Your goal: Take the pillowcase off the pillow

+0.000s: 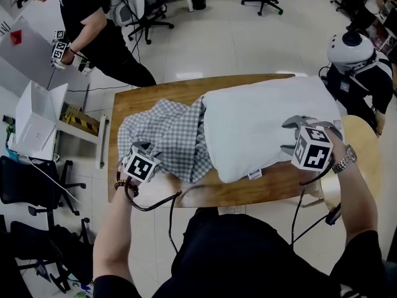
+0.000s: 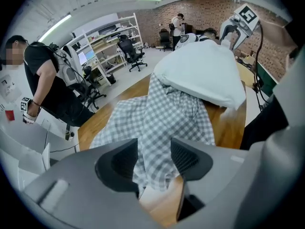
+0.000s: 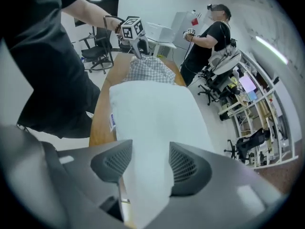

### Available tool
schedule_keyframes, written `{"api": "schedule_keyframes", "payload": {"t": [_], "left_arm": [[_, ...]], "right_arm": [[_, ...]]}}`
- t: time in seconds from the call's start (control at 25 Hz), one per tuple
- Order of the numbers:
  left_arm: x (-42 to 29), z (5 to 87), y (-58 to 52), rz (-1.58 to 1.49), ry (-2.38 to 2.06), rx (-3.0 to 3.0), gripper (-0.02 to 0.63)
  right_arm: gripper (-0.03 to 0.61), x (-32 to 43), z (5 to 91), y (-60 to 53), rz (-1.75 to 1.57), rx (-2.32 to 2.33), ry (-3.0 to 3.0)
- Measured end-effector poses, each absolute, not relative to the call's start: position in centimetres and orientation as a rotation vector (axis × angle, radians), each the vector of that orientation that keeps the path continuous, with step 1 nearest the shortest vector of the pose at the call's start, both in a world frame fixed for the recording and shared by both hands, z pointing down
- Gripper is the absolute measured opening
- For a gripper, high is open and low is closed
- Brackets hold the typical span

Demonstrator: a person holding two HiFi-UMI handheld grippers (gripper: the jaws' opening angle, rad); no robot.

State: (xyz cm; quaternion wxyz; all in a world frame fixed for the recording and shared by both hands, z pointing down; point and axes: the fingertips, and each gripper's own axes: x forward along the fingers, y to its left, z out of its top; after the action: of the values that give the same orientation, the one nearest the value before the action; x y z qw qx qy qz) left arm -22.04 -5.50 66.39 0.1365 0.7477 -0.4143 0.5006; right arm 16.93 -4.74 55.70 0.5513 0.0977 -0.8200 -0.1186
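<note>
A white pillow (image 1: 260, 123) lies across the wooden table (image 1: 149, 95), bare over most of its length. The grey-checked pillowcase (image 1: 164, 138) is bunched at its left end, still over that tip. My left gripper (image 1: 139, 146) hovers over the pillowcase's near-left edge. In the left gripper view the left gripper (image 2: 155, 159) stands open, the checked cloth (image 2: 167, 113) lying below the gap, untouched by the pads. My right gripper (image 1: 291, 135) is above the pillow's right end. In the right gripper view the right gripper (image 3: 150, 163) is open, with the pillow (image 3: 152, 113) beneath and nothing gripped.
A person in black (image 1: 93, 23) stands beyond the table's far-left corner, holding grippers. Another person with a white helmet (image 1: 353, 61) is at the right. A white box (image 1: 37, 120) and office chairs (image 1: 31, 185) are at the left. A round wooden seat (image 1: 366, 148) adjoins the table's right end.
</note>
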Motion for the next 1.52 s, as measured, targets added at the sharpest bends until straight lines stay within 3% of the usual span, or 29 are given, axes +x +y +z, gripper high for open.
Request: {"api": "schedule_keyframes", "payload": {"t": [0.44, 0.72, 1.0, 1.2, 1.32, 1.4, 1.52], "left_arm": [[-19.5, 68.6, -13.0, 1.487, -1.101, 2.202, 0.244], [-19.5, 71.2, -17.5, 1.519, -1.028, 2.153, 0.249], [-20.8, 73.3, -21.5, 1.537, -0.903, 2.088, 0.252], [-21.2, 75.3, -21.7, 1.555, -0.835, 2.040, 0.217], [-22.0, 75.7, -22.2, 1.576, -0.862, 2.026, 0.093], [-23.1, 75.9, -22.4, 1.598, -0.904, 2.012, 0.029], [-24.9, 76.1, -22.3, 1.600, -0.957, 1.970, 0.017]], "right_arm": [[0.246, 9.6, 53.4, -13.1, -0.357, 0.335, -2.042], [0.317, 5.9, 56.9, -17.6, -0.264, 0.268, -2.002], [0.329, 4.1, 59.4, -21.4, -0.072, 0.180, -1.948], [0.187, 4.0, 60.5, -22.1, -0.030, 0.182, -1.934], [0.082, 4.1, 60.4, -22.9, -0.058, 0.237, -1.932], [0.050, 4.3, 60.4, -23.2, -0.077, 0.285, -1.933], [0.024, 5.1, 60.6, -23.8, -0.098, 0.362, -1.925]]}}
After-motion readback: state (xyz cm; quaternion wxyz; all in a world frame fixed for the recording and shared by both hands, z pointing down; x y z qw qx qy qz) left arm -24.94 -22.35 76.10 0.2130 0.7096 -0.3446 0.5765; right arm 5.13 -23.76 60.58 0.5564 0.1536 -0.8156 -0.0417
